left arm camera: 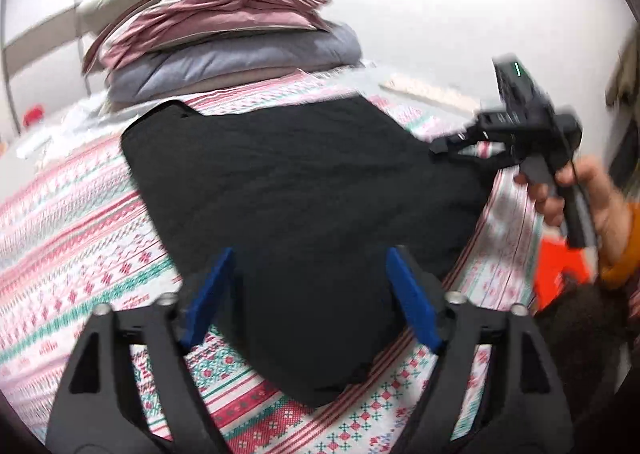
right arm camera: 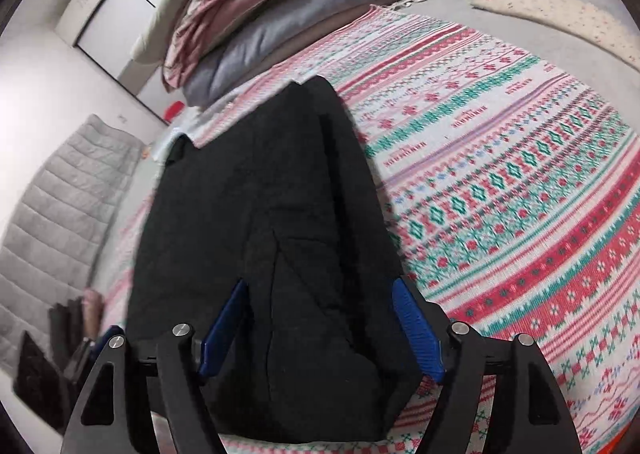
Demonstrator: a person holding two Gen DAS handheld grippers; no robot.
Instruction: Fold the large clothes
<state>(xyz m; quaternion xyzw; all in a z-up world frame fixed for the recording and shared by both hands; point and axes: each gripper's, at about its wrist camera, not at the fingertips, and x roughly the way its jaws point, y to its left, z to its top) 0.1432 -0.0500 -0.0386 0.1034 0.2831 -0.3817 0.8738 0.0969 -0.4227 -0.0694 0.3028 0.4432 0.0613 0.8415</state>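
Lay spread across the bed: a patterned blanket (right arm camera: 500, 181) banded in red, green and white. Stood stacked at its far end: folded bedding (left arm camera: 224, 33) in beige, pink and grey layers. Hung against the wall to the left: a grey quilted pad (right arm camera: 60, 213), with a small red object (right arm camera: 175, 109) near the stack.

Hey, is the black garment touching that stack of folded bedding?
Apart. The left wrist view shows a strip of patterned blanket between the black garment and the stack of folded bedding.
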